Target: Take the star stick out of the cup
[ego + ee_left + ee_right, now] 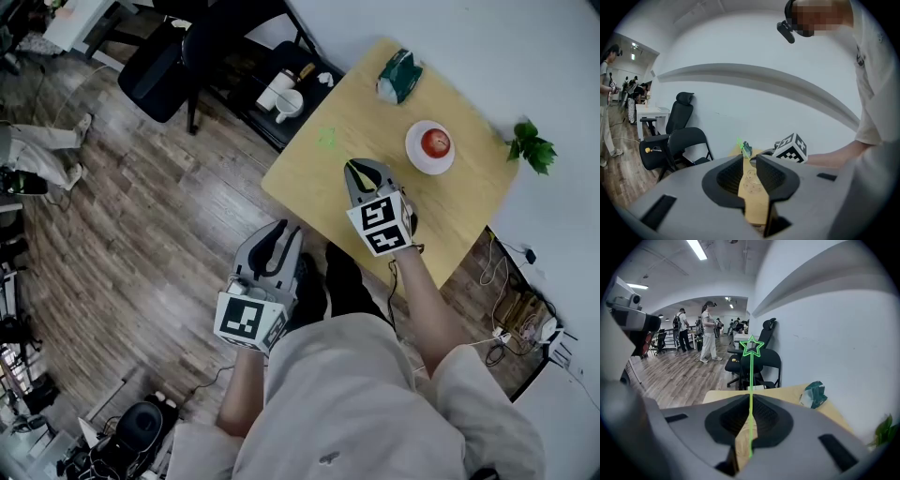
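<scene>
Right gripper view: right gripper clamps the star stick, its long axis running straight ahead along the jaws, star foremost. Left gripper stands parted and empty, with the cup beyond it.

The table is noted as pale wood, matt, with fine grain. The floor is laid in darker wood planks with a faint sheen. The star stick is read as thin green plastic, translucent and glossy. The cup is clear and smooth; glass or plastic could not be told apart. The shells of the left gripper and right gripper are recorded as grey matt plastic. The pads are black and ribbed. The plate, far right on the table, is white, smooth and glossy. The fruit has shiny red skin. The packet at the far edge is crinkled green film. The wall is matt white. The shirt is pale creased cloth.
</scene>
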The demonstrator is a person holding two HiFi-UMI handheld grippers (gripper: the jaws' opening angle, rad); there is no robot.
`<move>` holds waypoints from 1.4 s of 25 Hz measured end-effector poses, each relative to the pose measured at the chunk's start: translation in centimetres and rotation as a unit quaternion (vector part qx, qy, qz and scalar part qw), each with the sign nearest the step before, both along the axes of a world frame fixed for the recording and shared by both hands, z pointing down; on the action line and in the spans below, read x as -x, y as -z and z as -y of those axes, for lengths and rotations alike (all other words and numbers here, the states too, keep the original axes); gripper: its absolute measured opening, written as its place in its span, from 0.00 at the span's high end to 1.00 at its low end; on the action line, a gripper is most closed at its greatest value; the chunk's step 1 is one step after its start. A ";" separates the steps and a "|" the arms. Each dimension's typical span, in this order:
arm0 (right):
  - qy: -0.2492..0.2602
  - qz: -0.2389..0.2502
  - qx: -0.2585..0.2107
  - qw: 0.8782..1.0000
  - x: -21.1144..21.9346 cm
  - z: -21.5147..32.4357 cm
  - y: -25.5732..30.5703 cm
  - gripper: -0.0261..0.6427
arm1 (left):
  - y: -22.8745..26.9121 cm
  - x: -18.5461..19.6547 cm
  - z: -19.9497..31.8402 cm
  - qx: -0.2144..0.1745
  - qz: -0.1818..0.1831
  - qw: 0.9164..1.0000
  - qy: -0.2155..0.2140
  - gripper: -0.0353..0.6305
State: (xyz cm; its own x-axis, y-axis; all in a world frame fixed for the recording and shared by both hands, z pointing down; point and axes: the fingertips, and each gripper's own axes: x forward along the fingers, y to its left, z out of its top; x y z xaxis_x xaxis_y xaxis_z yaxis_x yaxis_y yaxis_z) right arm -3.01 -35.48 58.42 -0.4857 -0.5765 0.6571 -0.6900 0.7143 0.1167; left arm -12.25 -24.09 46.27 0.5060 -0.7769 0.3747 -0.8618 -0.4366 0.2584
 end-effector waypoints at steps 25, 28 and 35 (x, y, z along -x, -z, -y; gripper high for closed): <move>-0.068 0.019 -0.105 0.992 -1.4 -11.0 12.6 0.93 | 6.0 -0.1 -8.3 -0.084 -0.027 0.993 -0.083 0.82; -0.081 0.032 -0.113 0.990 -1.9 -12.9 13.8 0.93 | 6.4 -0.6 -9.2 -0.089 -0.028 0.991 -0.096 0.82; -0.111 0.071 -0.131 0.983 -2.9 -16.9 16.7 0.93 | 7.1 -1.5 -11.1 -0.100 -0.029 0.987 -0.121 0.83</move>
State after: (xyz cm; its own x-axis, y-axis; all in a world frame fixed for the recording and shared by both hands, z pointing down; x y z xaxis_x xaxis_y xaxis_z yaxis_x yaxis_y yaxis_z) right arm -0.15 -18.62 41.77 -0.4053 -0.8191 0.4059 -0.8480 0.5027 0.1677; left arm -10.72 -13.01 39.20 0.7017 -0.6865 0.1908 -0.7125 -0.6747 0.1928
